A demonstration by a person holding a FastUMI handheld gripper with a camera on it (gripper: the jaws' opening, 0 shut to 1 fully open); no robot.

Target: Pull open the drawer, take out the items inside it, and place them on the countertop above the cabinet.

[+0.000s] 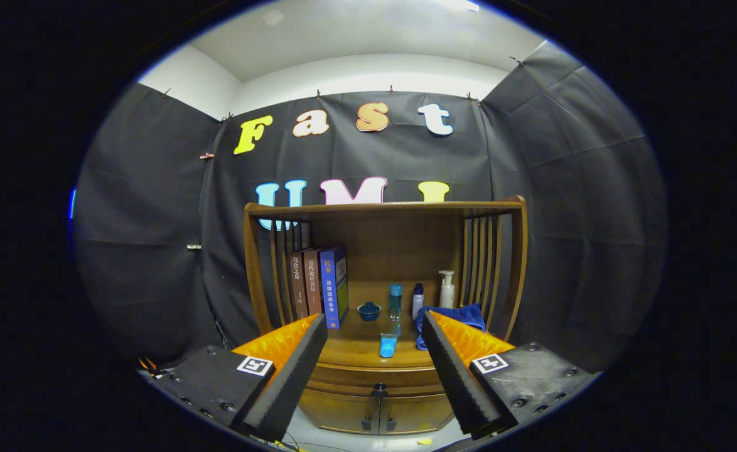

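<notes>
A wooden cabinet stands ahead against the black cloth wall. Its drawer [378, 378] is closed, with a small dark knob [379, 390] at its middle, just under the countertop [368, 353]. My gripper [375, 326] is open, its fingers spread wide with nothing between them, well short of the cabinet and level with the countertop. On the countertop a light blue tube [388, 344] lies near the front edge, and a folded blue towel [453, 317] lies beside the right finger. What the drawer holds is hidden.
At the back of the countertop stand three books [319, 285], a small blue bowl [369, 311], a clear blue bottle [395, 301], a white bottle with a blue cap [417, 300] and a white pump bottle [447, 289]. Slatted side rails and a top shelf [381, 209] enclose the countertop. Two doors [375, 414] sit below the drawer.
</notes>
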